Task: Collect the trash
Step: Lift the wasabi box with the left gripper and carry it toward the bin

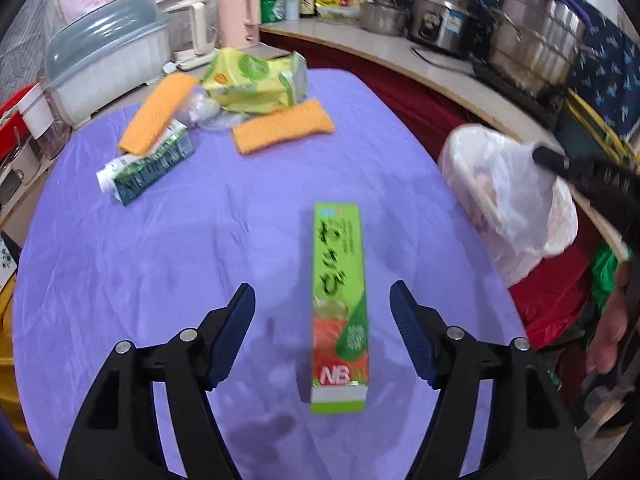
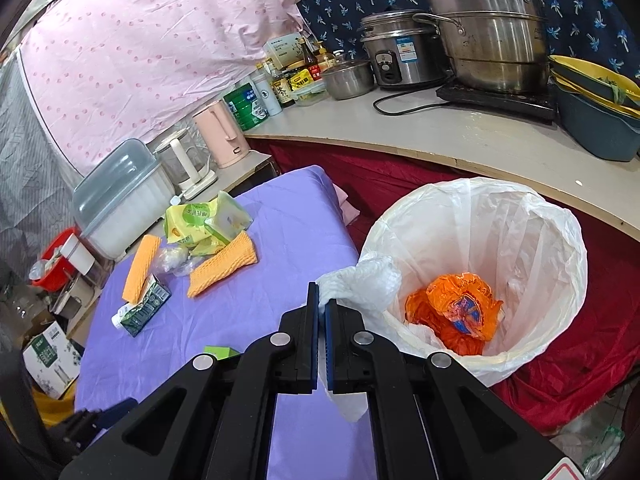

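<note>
A cluttered kitchen corner surrounds a table under a purple cloth [image 1: 160,264], with pots and bottles along the counter behind. Beside the table, at 3 o'clock in the left wrist view, stands a bin lined with a white bag [image 2: 532,248]; an orange wrapper [image 2: 456,312] already lies inside, so collecting seems begun.

The right gripper [image 2: 322,312] is clenched on the bag's rim flap, holding it at the table edge. The left gripper [image 1: 322,332] is released, jaws spread either side of the green wasabi box [image 1: 340,308], pads not touching it.

Still on the cloth at 11 o'clock: a green carton [image 1: 148,168], a yellow-green packet [image 1: 256,80], crumpled clear plastic [image 1: 204,110] and two orange cloths [image 1: 280,128]. Most remains, I judge.
</note>
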`<action>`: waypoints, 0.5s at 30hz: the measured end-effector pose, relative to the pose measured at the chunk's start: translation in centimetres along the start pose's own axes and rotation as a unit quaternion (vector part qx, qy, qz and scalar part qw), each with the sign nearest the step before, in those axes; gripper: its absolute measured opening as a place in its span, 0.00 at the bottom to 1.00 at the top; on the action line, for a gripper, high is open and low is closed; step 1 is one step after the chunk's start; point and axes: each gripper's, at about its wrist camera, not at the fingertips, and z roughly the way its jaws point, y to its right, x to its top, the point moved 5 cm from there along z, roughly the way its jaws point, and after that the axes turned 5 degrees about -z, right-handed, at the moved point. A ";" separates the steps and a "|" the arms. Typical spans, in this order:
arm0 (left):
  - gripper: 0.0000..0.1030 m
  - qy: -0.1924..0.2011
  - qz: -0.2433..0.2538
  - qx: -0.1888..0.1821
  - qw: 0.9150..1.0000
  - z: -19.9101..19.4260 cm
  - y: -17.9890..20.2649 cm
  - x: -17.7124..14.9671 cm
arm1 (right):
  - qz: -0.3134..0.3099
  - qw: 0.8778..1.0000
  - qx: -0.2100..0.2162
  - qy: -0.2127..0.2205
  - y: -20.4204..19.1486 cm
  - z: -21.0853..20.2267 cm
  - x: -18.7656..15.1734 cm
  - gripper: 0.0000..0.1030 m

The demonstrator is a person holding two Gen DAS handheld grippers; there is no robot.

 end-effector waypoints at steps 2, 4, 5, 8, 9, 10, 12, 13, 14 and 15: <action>0.64 -0.016 0.007 0.013 1.000 1.3 0.4 -1.2 | -0.004 1.000 -0.003 -0.001 0.0 -0.4 -0.4 0.03; 0.64 -0.030 0.004 0.017 0.999 2.4 0.4 -2.0 | -0.007 1.000 -0.003 -0.002 0.0 -0.8 -0.9 0.03; 0.64 -0.037 0.000 0.019 0.999 2.9 0.3 -2.4 | -0.008 1.000 -0.004 -0.003 0.1 -1.0 -1.0 0.03; 0.63 -0.049 -0.003 0.031 0.998 4.2 0.2 -3.1 | -0.007 1.000 -0.005 -0.005 0.3 -1.5 -1.5 0.03; 0.62 -0.051 -0.003 0.030 0.998 4.4 0.3 -3.2 | -0.006 1.000 -0.005 -0.005 0.4 -1.7 -1.6 0.03; 0.58 -0.056 -0.003 0.030 0.998 4.7 0.3 -3.3 | -0.007 1.000 -0.005 -0.006 0.5 -1.8 -1.8 0.03; 0.51 -0.065 -0.005 0.028 0.998 5.3 0.4 -3.4 | -0.006 1.000 -0.005 -0.008 0.6 -1.9 -2.0 0.03; 0.46 -0.068 -0.005 0.027 0.997 5.5 0.5 -3.5 | -0.006 1.000 -0.005 -0.009 0.8 -2.0 -2.3 0.03; 0.38 -0.073 -0.003 0.027 0.997 5.7 0.6 -3.5 | -0.006 1.000 -0.005 -0.010 0.9 -2.0 -2.4 0.03; 0.37 -0.070 0.000 0.031 0.997 5.7 0.7 -3.5 | -0.005 1.000 -0.006 -0.012 1.0 -2.1 -2.6 0.03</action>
